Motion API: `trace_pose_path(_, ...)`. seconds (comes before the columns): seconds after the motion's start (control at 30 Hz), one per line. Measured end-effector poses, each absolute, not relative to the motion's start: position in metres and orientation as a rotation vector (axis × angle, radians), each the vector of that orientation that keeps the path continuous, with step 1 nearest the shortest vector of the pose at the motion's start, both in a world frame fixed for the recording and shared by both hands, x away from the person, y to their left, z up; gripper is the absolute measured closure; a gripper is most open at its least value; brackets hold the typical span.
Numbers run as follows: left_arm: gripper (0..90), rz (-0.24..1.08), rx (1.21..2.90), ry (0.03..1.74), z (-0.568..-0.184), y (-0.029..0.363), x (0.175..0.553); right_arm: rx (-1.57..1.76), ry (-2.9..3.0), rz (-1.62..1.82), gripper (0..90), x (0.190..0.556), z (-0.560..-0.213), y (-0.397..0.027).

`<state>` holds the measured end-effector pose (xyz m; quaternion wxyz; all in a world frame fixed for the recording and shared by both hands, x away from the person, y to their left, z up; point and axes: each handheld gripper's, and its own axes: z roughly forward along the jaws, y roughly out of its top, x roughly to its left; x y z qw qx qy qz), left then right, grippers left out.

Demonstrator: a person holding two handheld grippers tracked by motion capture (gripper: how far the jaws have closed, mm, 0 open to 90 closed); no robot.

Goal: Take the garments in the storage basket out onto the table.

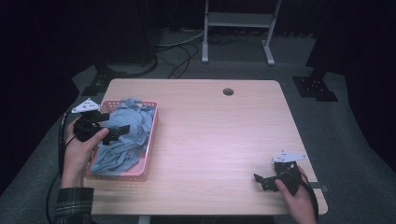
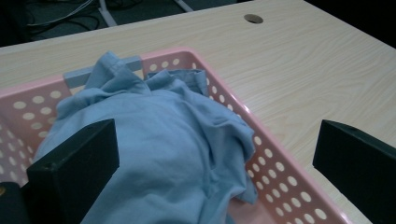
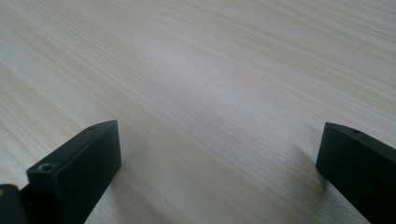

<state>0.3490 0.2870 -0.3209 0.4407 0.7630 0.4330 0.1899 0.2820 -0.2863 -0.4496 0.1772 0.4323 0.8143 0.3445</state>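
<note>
Left tool (image 1: 114, 133) hovering over pink perforated plastic basket (image 1: 152, 135) at left side of light wood counter (image 1: 224, 140), jaws spread wide, nothing gripped. Crumpled light-blue cloth garment (image 1: 123, 135) heaped inside basket, filling most of it, one fold riding up over far rim near a grey strip on that wall. In left gripper view, cloth (image 2: 159, 140) directly between and below the jaws, one jaw over cloth, other jaw out beyond the near-side basket wall (image 2: 275, 172), above bare counter.

Right tool (image 1: 267, 181) low at near right corner of counter, well apart from basket, jaws released, empty; bare wood grain (image 3: 210, 93) ahead of it in right gripper view.

Likely step: picking cloth out of basket. For a good grab: shift left tool inward so both jaws clear the basket wall, come down on the highest bunched ridge of fabric, close on a thick fold rather than a single layer. Lift straight up to keep cloth from snagging on perforated wall or dragging the light basket along. Right tool free to steady basket rim or take a second corner once cloth is up.

Basket contents: just the blue cloth as far as visible; bottom of basket hidden under it.
</note>
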Motion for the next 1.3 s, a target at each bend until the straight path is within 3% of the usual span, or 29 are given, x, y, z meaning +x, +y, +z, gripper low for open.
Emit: trace_pose_path(1.3,0.0,0.495,1.971,1.167,-0.357,0.296,0.373,1.231,2.298,0.972,0.0,0.283,-0.45,-0.286)
